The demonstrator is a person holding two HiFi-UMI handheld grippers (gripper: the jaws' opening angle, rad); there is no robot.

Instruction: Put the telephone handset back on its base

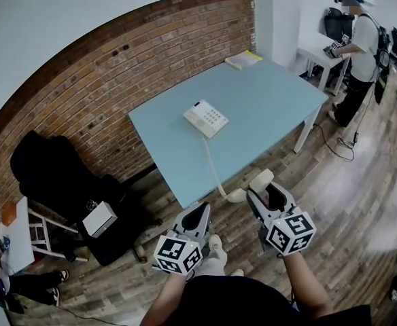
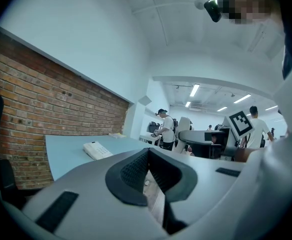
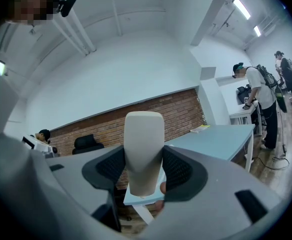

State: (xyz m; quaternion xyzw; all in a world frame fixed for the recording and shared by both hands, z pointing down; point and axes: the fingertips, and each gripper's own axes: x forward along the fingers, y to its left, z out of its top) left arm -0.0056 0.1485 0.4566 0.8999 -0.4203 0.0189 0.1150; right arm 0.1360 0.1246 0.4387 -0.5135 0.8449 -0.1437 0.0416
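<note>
Handset (image 3: 144,151) off table (image 1: 266,100), just past its near edge, upright between jaws of right gripper (image 1: 261,199), pads clamped on its sides. Cord (image 1: 212,165) runs from handset up over table edge to base (image 1: 206,118), mid-table. Left gripper (image 1: 197,216) below table's near corner, jaws drawn together, nothing between. Yellow book (image 1: 243,59) at table's far corner. Person (image 1: 358,53) stands beyond table's right end.

The head view looks steeply down from above and back of the desk (image 1: 266,107), off its near corner, and takes in the whole top. The cameras on the left gripper (image 1: 200,209) and right gripper (image 1: 265,194) sit low off that same corner. They face nearly level across the desk, with the brick wall (image 1: 117,73) along its far side, so all three views share the desk top.
</note>
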